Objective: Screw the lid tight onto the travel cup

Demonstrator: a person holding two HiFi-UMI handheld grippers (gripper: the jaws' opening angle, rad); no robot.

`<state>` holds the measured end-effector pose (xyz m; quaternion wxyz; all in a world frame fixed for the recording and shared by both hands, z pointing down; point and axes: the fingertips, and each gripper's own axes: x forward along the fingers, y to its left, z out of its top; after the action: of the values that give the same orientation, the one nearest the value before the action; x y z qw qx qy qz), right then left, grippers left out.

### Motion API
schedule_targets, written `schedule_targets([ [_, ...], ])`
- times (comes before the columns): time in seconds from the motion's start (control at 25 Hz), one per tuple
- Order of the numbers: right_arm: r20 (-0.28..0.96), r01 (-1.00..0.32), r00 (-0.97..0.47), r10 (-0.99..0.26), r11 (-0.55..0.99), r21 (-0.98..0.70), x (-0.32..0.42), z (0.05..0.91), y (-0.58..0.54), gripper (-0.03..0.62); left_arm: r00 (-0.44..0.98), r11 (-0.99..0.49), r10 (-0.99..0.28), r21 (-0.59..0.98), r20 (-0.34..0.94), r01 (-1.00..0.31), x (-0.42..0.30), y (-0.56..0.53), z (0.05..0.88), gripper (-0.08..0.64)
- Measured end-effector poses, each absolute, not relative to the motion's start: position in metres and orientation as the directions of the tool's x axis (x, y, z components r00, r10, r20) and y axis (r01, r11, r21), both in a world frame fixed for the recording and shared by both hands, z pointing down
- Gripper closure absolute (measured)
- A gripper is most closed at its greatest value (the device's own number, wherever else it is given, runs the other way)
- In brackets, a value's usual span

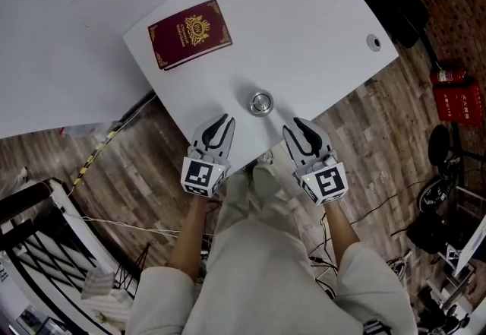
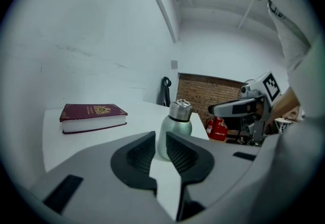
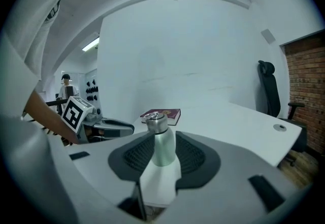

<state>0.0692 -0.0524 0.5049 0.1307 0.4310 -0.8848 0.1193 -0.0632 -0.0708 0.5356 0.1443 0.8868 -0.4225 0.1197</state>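
Upright near the surface's [image 1: 304, 37] near edge, the travel cup [image 1: 260, 103] stands just beyond both grippers, about equally close. Left gripper [image 1: 225, 122] barely parted, right gripper [image 1: 295, 125] wider apart, both empty; lid [image 2: 180, 110] sits on top.

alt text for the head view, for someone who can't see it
Seen from above, a person holds a left claw and a right claw at the near edge of a white table, with a small lidded metal cup standing just ahead, between them. A maroon book lies farther back.
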Motion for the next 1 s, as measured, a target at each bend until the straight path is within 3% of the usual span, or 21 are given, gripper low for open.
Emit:
schedule_targets([
  [0.16, 0.329, -0.769, -0.626, -0.707, 0.629, -0.113, 0.065, 0.512, -0.053, 0.347, 0.650, -0.633, -0.687, 0.171, 0.325, -0.755, -0.053, -0.069, 0.545, 0.350],
  [0.36, 0.326, -0.759, -0.635, -0.700, 0.645, -0.092, 0.064, 0.516, -0.059, 0.207, 0.691, -0.682, -0.641, 0.165, 0.333, -0.712, -0.037, -0.069, 0.555, 0.260],
  [0.48, 0.330, -0.749, -0.644, -0.690, 0.656, -0.090, 0.064, 0.520, -0.062, 0.178, 0.705, -0.698, -0.628, 0.163, 0.330, -0.698, -0.029, -0.072, 0.557, 0.245],
  [1.0, 0.365, -0.728, -0.661, -0.656, 0.679, -0.097, 0.069, 0.535, -0.069, 0.176, 0.740, -0.746, -0.587, 0.135, 0.329, -0.652, 0.003, -0.089, 0.568, 0.236],
])
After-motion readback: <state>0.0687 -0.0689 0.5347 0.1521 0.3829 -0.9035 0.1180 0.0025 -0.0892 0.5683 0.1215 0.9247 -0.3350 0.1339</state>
